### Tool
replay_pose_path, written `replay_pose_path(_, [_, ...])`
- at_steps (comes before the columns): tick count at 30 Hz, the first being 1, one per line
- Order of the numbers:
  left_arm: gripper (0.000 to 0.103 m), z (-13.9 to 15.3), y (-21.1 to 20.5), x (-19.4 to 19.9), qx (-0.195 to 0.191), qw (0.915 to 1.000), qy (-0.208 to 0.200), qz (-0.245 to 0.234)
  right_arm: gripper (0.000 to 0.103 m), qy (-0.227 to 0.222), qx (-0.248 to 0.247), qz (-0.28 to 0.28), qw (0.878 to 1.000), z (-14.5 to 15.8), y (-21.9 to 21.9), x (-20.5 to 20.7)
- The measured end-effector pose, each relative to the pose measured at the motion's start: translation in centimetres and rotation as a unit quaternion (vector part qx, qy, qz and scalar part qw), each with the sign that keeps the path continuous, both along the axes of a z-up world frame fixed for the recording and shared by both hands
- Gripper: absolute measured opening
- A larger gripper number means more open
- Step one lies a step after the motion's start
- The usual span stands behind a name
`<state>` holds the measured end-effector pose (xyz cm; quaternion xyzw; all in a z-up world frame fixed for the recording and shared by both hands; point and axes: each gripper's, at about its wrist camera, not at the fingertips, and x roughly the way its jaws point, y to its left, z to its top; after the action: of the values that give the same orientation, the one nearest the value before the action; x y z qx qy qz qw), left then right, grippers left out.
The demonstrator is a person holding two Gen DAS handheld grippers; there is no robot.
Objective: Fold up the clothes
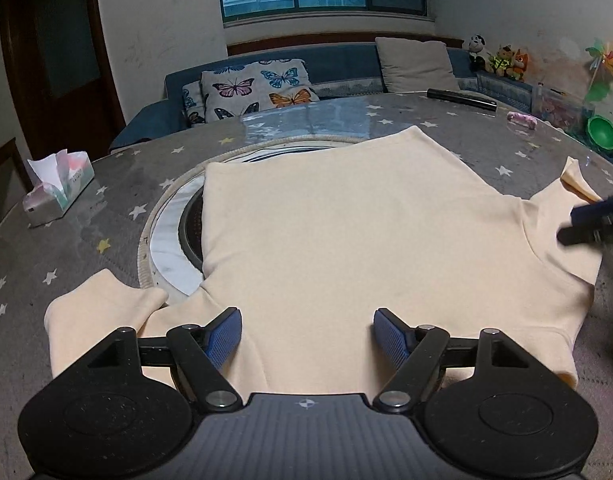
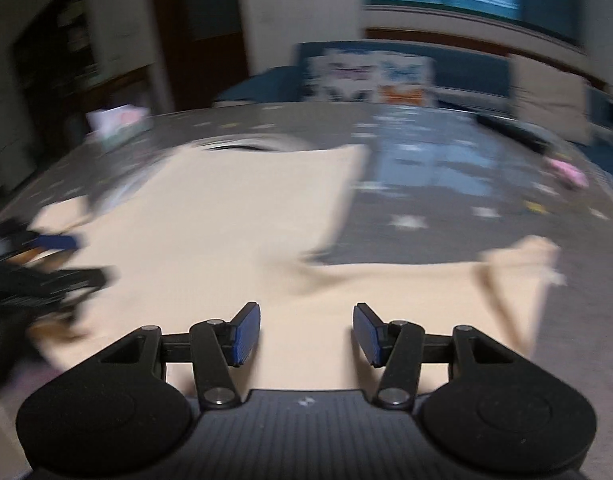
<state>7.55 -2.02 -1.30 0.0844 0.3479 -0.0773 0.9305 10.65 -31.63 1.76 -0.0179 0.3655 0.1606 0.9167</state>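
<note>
- No words, brand names or numbers can be read in either view.
- The tissue box (image 1: 60,190) near the table's left edge carries print too small to make out.
- The right wrist view is blurred throughout.

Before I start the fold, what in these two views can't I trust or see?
- Right wrist view: smeared by motion blur; the shirt edges and its right sleeve are unclear.
- Left wrist view: the shirt's near hem is hidden behind the left claw.
- Left wrist view: the right claw is cut off by the frame edge.
- Round insert in the table: mostly covered by the shirt.
</note>
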Motion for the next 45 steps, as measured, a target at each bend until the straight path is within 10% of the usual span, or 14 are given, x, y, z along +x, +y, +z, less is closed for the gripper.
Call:
replay_pose_path(17, [0.081,0.0,-0.4,-0.4,0.012,0.9999,0.0,0.01,0.052,-0.026,-0.035,-0.206,0.978,-1.3,-12.0,2.5])
replay_pose_path(33, [0.081,2.1,4.7,-1.8,-0.018,0.9967,-0.022,0.076,0.055,-0.028,-0.001,-0.094,0.995,-0.3,-5.5,2.5])
replay_pose_path(45, [0.045,0.7,10.0,1.5,-0.002,0.9937,0.005,0.112,0.055,-0.004,-0.002,-0.056,0.998,-1.8,-1.3,3.0])
